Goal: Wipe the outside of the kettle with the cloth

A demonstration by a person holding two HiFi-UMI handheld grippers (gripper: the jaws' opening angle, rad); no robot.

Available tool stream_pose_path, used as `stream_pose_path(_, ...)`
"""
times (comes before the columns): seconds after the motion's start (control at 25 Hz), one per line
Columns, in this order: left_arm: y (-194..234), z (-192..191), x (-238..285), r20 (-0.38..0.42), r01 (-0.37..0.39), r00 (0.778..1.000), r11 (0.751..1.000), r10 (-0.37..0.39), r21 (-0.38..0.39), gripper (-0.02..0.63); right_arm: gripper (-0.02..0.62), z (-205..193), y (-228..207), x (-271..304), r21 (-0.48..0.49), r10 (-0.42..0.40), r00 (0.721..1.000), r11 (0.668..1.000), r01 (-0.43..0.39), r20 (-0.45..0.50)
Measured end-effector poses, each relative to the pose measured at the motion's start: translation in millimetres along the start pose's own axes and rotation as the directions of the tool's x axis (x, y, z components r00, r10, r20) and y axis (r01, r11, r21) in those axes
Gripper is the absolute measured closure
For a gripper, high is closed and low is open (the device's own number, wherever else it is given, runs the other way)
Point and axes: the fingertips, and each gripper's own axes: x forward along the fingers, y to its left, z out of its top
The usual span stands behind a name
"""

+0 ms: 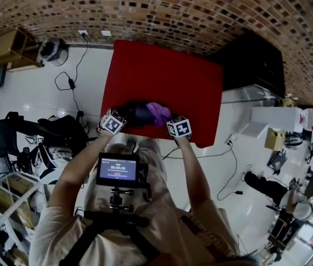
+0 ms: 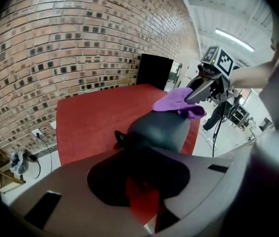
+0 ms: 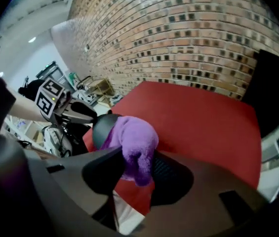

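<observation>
— Two things needed: where the kettle lies, and what the jaws are doing.

— The kettle [image 1: 137, 114] sits on the red table [image 1: 162, 76], left of centre and close to the near edge. Its long axis runs left to right, so it lies between the hands, with the left gripper [image 1: 122, 115] at its left end and the right gripper [image 1: 167, 118] at its right end.

— Jaws?

— On the left gripper they are together, with the kettle body directly ahead of the tips. Its own view doesn't show whether they pinch a handle. On the right gripper they are clamped on the purple cloth [image 3: 134, 142]. The cloth bulges out past the pads and rests on the kettle's upper right side.

— So the cloth is on the shell. Which way should the stroke go?

— Best guess is along the long axis, right to left, toward the left gripper. The right hand carries the cloth, and the left looks like the brace.

— Room to move?

— The far side is bare red table with plenty of space. On the near side the table edge is just beside the kettle, so the margin is thin. The left gripper blocks the left end, so the stroke likely stops short there or wraps over the far flank.

— Risk?

— If the brace is loose, a push toward the near edge could slide the kettle off.
</observation>
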Motion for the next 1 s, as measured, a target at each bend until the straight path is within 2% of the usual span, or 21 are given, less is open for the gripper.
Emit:
stream_pose_path(0.12, -5.4, -8.7, 0.2, 0.000, 0.007, 1.000, 1.000, -0.007, -0.015, 0.529, 0.430, -29.8, -41.3, -20.2, 0.109, -0.092, 0.995, 0.989, 0.096, -0.041)
stream_pose_path(0.2, -7.0, -10.1, 1.1, -0.006, 0.017, 1.000, 0.999, -0.017, -0.033, 0.529, 0.431, -7.0, -35.0, -45.7, 0.125, -0.084, 0.995, 0.989, 0.077, 0.049)
stream_pose_path(0.32, -1.4, -8.2, 0.8, -0.008, 0.024, 1.000, 0.999, -0.024, -0.034, 0.529, 0.430, 53.9, 28.7, -69.1, -0.029, -0.004, 0.980, 1.000, 0.010, 0.198)
stream_pose_path(0.4, 0.3, -8.0, 1.3, -0.007, 0.023, 1.000, 0.999, -0.023, -0.024, 0.529, 0.430, 73.9, 88.0, -56.4, -0.143, 0.087, 0.971, 0.988, -0.055, 0.225)
stream_pose_path(0.48, -1.7, -6.7, 1.5, -0.009, 0.024, 1.000, 0.999, -0.024, -0.023, 0.529, 0.430, 72.2, 137.4, -26.1, -0.235, 0.147, 0.973, 0.966, -0.103, 0.177)
stream_pose_path(0.6, -2.7, -7.2, 1.1, -0.026, 0.026, 0.999, 0.999, -0.026, -0.027, 0.529, 0.430, 49.7, 173.6, 25.5, -0.331, 0.153, 0.987, 0.935, -0.128, 0.050)
stream_pose_path(0.68, -1.5, -8.6, -1.5, -0.034, 0.026, 0.999, 0.999, -0.027, -0.023, 0.529, 0.430, 35.9, 167.1, 37.4, -0.360, 0.123, 0.992, 0.926, -0.111, 0.011)
stream_pose_path(0.72, -2.1, -8.8, -2.7, -0.032, 0.030, 0.999, 0.999, -0.031, -0.019, 0.529, 0.430, 27.4, 152.9, 34.7, -0.347, 0.108, 0.994, 0.933, -0.098, 0.009)
stream_pose_path(0.88, -3.7, -8.4, -1.3, -0.015, 0.043, 0.999, 0.999, -0.044, -0.015, 0.528, 0.431, -8.9, 66.2, 5.2, -0.163, 0.054, 0.998, 0.986, -0.047, 0.039)
stream_pose_path(1.0, -2.7, -3.2, -6.0, 0.014, 0.060, 0.998, 0.997, -0.059, -0.048, 0.529, 0.434, -23.4, 15.7, -2.6, -0.067, -0.027, 0.999, 0.997, 0.029, 0.031)
